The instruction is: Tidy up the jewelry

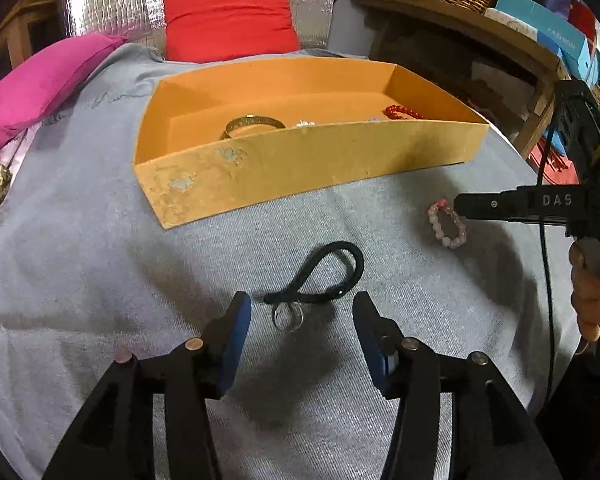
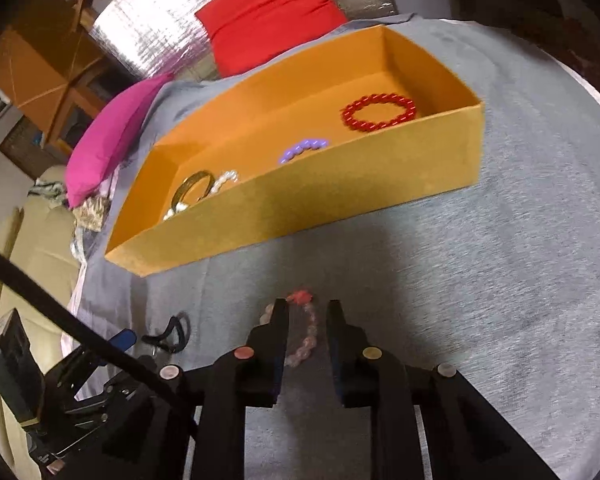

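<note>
two pieces are left on the grey cloth point(image 1: 100, 240), in front of the orange box point(image 1: 300, 160): a black cord point(image 1: 332, 272) with a small ring point(image 1: 287, 318), and a pink bead bracelet point(image 1: 448, 224). each is matched to the nearer tool.

the left gripper point(image 1: 302, 312) is held with its jaws wide apart, and nothing is between the pads. the ring lies between the two tips, the cord loop just beyond them, its long axis running away and to the right, toward the box. a closing of the jaws would probably catch the ring or the knot of the cord, but whether the tips touch the cloth cannot be told.

the right gripper point(image 2: 308, 316) is seen with its jaws apart by a narrower gap, set over the bracelet point(image 2: 304, 340). the bracelet's long axis runs away from the tool toward the box, with a red bead at the far end. one side of the loop is hidden behind the left finger point(image 2: 278, 320), so it cannot be told whether that finger stands inside the loop or over its beads; the view is also blurred.

in the box a gold bangle point(image 2: 194, 190), white beads point(image 2: 224, 180), a purple strand point(image 2: 304, 148) and a red bracelet point(image 2: 378, 112) are seen; the near wall cuts most of them off in the left view.
</note>
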`<action>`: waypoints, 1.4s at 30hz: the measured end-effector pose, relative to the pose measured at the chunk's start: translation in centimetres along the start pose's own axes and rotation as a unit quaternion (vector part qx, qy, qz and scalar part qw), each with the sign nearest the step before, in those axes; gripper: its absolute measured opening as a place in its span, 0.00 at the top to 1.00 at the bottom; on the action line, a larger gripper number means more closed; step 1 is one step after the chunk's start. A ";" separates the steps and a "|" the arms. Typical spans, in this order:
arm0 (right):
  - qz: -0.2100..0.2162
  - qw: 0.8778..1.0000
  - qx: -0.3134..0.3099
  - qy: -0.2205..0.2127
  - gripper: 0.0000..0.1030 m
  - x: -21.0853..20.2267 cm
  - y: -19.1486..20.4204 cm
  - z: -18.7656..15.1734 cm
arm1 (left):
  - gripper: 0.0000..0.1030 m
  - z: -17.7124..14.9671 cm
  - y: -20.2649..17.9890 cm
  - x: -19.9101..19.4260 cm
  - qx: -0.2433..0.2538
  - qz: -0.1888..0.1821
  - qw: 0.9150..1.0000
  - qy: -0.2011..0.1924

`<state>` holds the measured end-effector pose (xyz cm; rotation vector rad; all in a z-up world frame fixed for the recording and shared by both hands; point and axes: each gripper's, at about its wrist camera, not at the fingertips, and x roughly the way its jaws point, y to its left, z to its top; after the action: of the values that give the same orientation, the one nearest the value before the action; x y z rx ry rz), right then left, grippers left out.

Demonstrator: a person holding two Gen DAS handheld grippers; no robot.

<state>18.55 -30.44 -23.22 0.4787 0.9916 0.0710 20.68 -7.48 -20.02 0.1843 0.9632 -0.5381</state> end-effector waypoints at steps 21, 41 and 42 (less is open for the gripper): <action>-0.088 0.995 -0.036 -0.012 0.88 0.0 -1.0 -0.5 | 0.43 0.8 -1.1 2.3 -0.009 -0.015 1.000 0.015; -0.094 0.995 -0.017 -0.003 0.87 0.5 -1.3 -0.2 | 0.31 1.0 -2.0 3.4 -0.014 -0.053 0.998 0.017; -0.093 0.996 -0.017 -0.003 0.87 0.4 -1.5 -0.2 | 0.30 1.0 -1.9 3.4 -0.018 -0.055 0.998 0.016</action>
<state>18.34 -31.55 -24.26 0.3532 1.0229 -0.0806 22.00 -10.71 -22.10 0.1087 1.0181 -0.6197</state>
